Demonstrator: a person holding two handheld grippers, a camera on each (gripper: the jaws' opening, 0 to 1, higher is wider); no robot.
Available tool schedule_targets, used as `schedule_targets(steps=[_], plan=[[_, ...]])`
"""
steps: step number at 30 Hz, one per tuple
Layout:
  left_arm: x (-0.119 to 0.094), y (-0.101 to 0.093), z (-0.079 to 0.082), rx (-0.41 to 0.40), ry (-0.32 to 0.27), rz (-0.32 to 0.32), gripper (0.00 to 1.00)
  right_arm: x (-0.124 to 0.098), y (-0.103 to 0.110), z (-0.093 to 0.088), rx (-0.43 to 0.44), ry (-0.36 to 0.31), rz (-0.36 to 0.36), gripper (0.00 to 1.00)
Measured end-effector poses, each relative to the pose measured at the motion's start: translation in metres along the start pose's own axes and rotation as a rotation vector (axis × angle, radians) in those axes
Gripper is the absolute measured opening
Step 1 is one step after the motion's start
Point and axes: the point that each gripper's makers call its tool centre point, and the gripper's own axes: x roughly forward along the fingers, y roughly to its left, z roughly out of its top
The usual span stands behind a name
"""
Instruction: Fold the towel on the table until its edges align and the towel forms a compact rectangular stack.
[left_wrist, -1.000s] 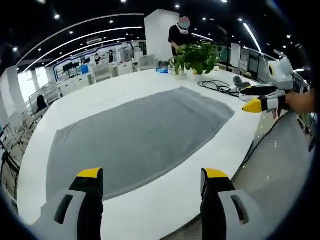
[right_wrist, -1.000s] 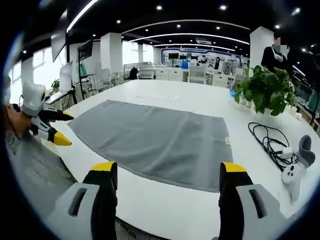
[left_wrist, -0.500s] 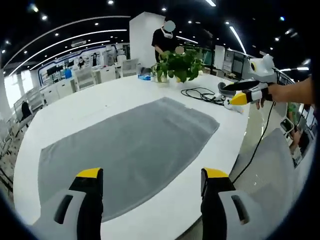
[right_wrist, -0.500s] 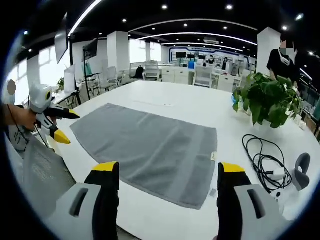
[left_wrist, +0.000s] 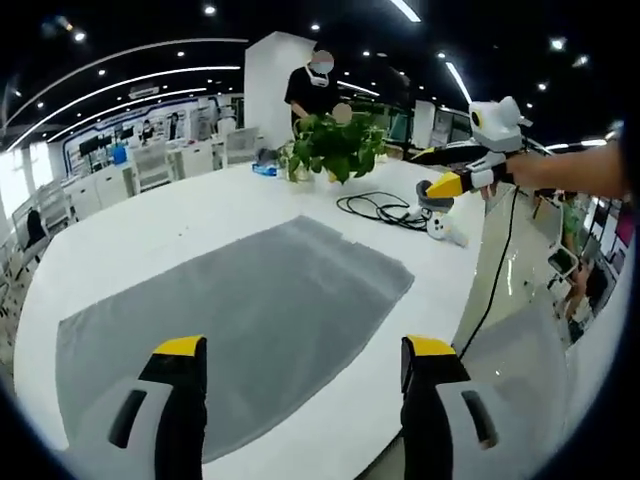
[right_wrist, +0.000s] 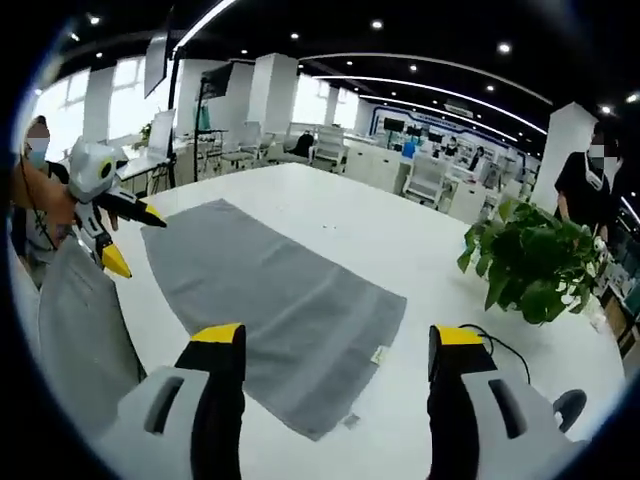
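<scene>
Grey towel (left_wrist: 235, 320) lies flat & unfolded on the white table (left_wrist: 150, 220), w/ left gripper (left_wrist: 300, 350) & right gripper (right_wrist: 335, 340) both jaws apart, empty, held off its near edge, prob. lining up for corners.

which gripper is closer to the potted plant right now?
Right. The right gripper hovers off the towel's end by the potted plant and cable; the left gripper is at the towel's opposite end.

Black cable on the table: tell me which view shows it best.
The left gripper view: the black cable lies coiled in plain sight beside the potted plant. The right gripper view catches a short loop behind its own jaw.
</scene>
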Motion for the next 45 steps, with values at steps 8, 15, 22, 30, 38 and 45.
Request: schedule_targets(steps=[8,15,22,30,38,45], plan=[[0.020,-0.010,0.023,0.079,-0.031,-0.027,0.79,-0.009,-0.031,0.019,0.062,-0.046,-0.022,0.70],[0.036,-0.025,0.043,0.129,-0.039,-0.070,0.78,-0.014,-0.048,0.035,0.020,-0.050,-0.026,0.66],[0.052,-0.051,0.060,0.182,-0.051,-0.110,0.78,-0.011,-0.060,0.042,-0.009,-0.018,0.015,0.66],[0.073,-0.080,0.066,0.215,-0.035,-0.165,0.77,-0.004,-0.088,0.055,0.010,-0.052,0.016,0.64],[0.097,-0.104,0.068,0.240,-0.012,-0.195,0.75,0.022,-0.093,0.021,0.037,0.022,0.043,0.58],[0.113,-0.115,0.058,0.239,0.029,-0.205,0.72,0.038,-0.093,0.001,0.066,0.046,0.070,0.56]])
